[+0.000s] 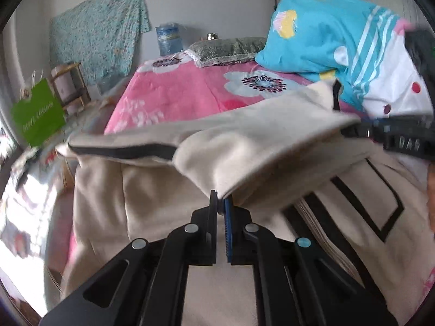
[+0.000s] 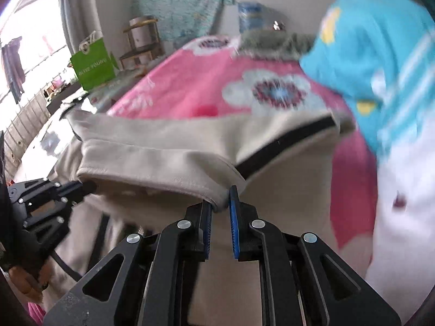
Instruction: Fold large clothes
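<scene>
A large beige garment [image 1: 244, 141] with black stripes lies on a bed, one part lifted and stretched between both grippers. In the left wrist view my left gripper [image 1: 221, 201] is shut on a fold of the beige cloth at its fingertips. My right gripper [image 1: 394, 135] shows at the right edge, holding the other end of the raised edge. In the right wrist view my right gripper [image 2: 221, 201] pinches the hem of the garment [image 2: 176, 141] near a black stripe. The left gripper [image 2: 78, 187] grips the cloth at the left. Both views are motion-blurred.
The bed carries a pink flowered blanket [image 1: 190, 89], a grey pillow [image 1: 228, 47] and a folded blue and white quilt [image 1: 326, 32] at the right. A green paper bag [image 1: 38, 114], a wooden stand [image 1: 70, 84] and a blue water jug [image 1: 168, 39] stand beyond the bed's left side.
</scene>
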`<state>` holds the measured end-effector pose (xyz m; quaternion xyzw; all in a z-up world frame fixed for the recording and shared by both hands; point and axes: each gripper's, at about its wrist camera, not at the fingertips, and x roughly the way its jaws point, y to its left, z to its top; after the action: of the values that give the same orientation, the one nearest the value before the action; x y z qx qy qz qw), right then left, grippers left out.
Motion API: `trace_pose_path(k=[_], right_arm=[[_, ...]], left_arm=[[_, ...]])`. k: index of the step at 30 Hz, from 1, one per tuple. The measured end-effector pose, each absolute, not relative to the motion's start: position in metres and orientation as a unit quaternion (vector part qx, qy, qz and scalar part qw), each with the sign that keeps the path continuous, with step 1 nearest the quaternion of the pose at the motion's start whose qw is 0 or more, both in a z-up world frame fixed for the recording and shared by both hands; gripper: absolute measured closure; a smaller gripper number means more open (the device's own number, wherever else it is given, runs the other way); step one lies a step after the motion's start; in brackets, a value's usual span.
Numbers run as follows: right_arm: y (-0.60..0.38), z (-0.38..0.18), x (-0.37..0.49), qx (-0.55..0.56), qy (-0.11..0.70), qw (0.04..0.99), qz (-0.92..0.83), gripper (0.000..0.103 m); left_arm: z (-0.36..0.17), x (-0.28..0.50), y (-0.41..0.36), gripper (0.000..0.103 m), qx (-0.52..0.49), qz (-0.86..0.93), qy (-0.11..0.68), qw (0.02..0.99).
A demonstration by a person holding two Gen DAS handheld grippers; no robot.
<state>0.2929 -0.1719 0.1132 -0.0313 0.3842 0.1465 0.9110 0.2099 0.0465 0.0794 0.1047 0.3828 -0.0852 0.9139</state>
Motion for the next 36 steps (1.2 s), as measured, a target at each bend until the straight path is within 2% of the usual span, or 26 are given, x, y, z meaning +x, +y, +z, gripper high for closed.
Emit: trace_pose_path(k=[3,6,8,9,10,12,14,17,20,23,26,27,28,30,33,36], right_arm=[[-0.160,0.109,0.283,-0.080,0.376,0.913,0.138,0.090],[-0.160,0.095,0.291,-0.066,0.396,0.907,0.131,0.090],[-0.171,0.084,0.295,-0.023,0.422,0.899,0.116,0.073],[-0.176,0.080,0.295,-0.013,0.431,0.897,0.099,0.051],[-0.180,0.079,0.292,-0.010,0.431,0.897,0.095,0.041],[-0.187,0.078,0.280,-0.019,0.433,0.898,0.080,0.038],[-0.198,0.082,0.261,-0.020,0.431,0.899,0.071,0.032],[-0.213,0.117,0.230,0.036,0.364,0.928,0.075,0.031],[-0.191,0.154,0.243,0.028,0.322,0.938,0.127,0.029],[-0.157,0.145,0.284,0.003,0.334,0.929,0.158,0.028],[-0.128,0.101,0.316,-0.043,0.395,0.907,0.142,0.032],[-0.123,0.089,0.314,-0.056,0.404,0.902,0.143,0.032],[-0.117,0.084,0.310,-0.070,0.393,0.906,0.142,0.031],[-0.113,0.077,0.296,-0.090,0.366,0.915,0.144,0.029],[-0.119,0.071,0.290,-0.077,0.365,0.915,0.155,0.029],[-0.126,0.067,0.292,-0.057,0.370,0.912,0.167,0.029]], left_arm=[[0.079,0.199,0.047,0.098,0.088,-0.089,0.379,0.917],[0.067,0.206,0.047,0.098,0.087,-0.092,0.399,0.908],[0.055,0.213,0.054,0.098,0.064,-0.091,0.420,0.901],[0.053,0.213,0.054,0.098,0.062,-0.091,0.422,0.900],[0.054,0.212,0.053,0.098,0.062,-0.090,0.421,0.900],[0.054,0.211,0.050,0.098,0.072,-0.086,0.420,0.901],[0.054,0.211,0.051,0.098,0.068,-0.088,0.420,0.901],[0.058,0.211,0.056,0.098,0.057,-0.094,0.426,0.898],[0.057,0.211,0.053,0.095,0.081,-0.095,0.440,0.889],[0.054,0.211,0.051,0.093,0.098,-0.095,0.452,0.881],[0.056,0.198,0.049,0.088,0.110,-0.100,0.485,0.862],[0.065,0.189,0.052,0.080,0.097,-0.115,0.488,0.860],[0.076,0.179,0.054,0.065,0.076,-0.145,0.482,0.861],[0.107,0.164,0.055,0.051,0.069,-0.168,0.446,0.876],[0.145,0.175,0.051,0.046,0.100,-0.166,0.385,0.902],[0.153,0.236,0.064,0.045,0.108,-0.110,0.351,0.924]])
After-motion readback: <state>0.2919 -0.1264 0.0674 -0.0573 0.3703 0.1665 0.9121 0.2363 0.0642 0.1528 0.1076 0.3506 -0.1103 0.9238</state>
